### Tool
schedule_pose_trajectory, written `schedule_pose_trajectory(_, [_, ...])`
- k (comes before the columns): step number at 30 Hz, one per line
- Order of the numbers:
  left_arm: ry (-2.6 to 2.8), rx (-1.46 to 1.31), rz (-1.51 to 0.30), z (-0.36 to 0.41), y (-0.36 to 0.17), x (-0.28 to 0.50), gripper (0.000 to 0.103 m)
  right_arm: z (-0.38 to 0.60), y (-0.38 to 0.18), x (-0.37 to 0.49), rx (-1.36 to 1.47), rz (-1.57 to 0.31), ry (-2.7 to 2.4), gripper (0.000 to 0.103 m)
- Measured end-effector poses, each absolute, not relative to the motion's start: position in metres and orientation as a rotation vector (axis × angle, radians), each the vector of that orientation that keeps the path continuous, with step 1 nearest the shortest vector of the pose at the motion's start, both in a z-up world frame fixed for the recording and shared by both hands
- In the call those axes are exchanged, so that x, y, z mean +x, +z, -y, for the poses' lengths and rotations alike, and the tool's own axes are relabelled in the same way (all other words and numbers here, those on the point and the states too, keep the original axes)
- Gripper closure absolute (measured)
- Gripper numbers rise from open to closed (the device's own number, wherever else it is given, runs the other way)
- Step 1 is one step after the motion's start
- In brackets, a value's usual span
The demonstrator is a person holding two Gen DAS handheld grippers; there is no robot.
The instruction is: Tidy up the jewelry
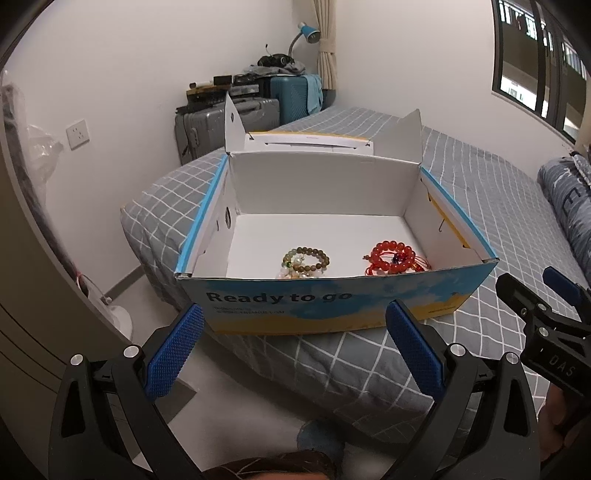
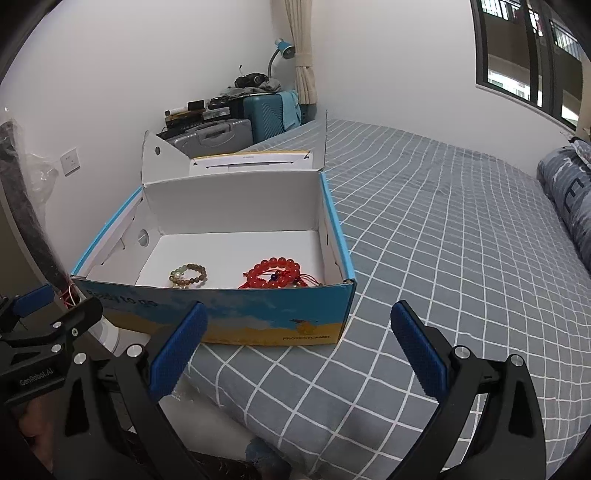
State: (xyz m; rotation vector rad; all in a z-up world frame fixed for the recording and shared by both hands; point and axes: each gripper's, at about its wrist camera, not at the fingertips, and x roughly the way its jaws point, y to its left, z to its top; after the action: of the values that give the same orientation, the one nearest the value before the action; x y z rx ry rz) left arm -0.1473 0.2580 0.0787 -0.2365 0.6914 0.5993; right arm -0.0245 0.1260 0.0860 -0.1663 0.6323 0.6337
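An open blue and yellow cardboard box (image 1: pixel 280 301) (image 2: pixel 258 314) stands on the bed's near corner, lid flaps up. Inside, near the front wall, lie a green-brown bead bracelet (image 1: pixel 306 260) (image 2: pixel 188 275) and a red bead bracelet with red cord (image 1: pixel 393 256) (image 2: pixel 275 273). My left gripper (image 1: pixel 293 317) is open and empty, just in front of the box. My right gripper (image 2: pixel 299 321) is open and empty, in front of the box's right corner. Each gripper shows at the edge of the other's view.
The bed has a grey checked cover (image 2: pixel 443 240). A rolled quilt (image 2: pixel 569 199) lies at the right. Suitcases (image 1: pixel 229 118) and a blue lamp (image 1: pixel 308 31) stand against the far wall. Bare floor (image 1: pixel 207 369) lies below the left gripper.
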Motion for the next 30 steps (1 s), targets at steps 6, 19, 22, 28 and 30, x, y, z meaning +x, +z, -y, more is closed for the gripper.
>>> schedule_pose_trajectory(6, [0.610, -0.235, -0.689, -0.2569, 0.0795, -0.1464, 0.006, -0.1265, 0.0855, -0.0244, -0.169, -0.636, 0.635, 0.008])
schedule_pose_trajectory(19, [0.601, -0.222, -0.695, -0.2539, 0.0793, -0.1438, 0.006, -0.1289, 0.0833, -0.0243, -0.171, -0.640, 0.634, 0.008])
schedule_pose_trajectory(22, [0.604, -0.220, -0.698, -0.2541, 0.0795, -0.1437, 0.006, -0.1292, 0.0830, -0.0243, -0.172, -0.641, 0.635, 0.008])
schedule_pose_trajectory(28, [0.607, -0.214, -0.697, -0.2528, 0.0794, -0.1426, 0.006, -0.1293, 0.0812, -0.0242, -0.174, -0.644, 0.636, 0.008])
schedule_pose_trajectory(30, [0.609, -0.211, -0.693, -0.2528, 0.0793, -0.1428, 0.006, -0.1292, 0.0807, -0.0242, -0.175, -0.645, 0.637, 0.008])
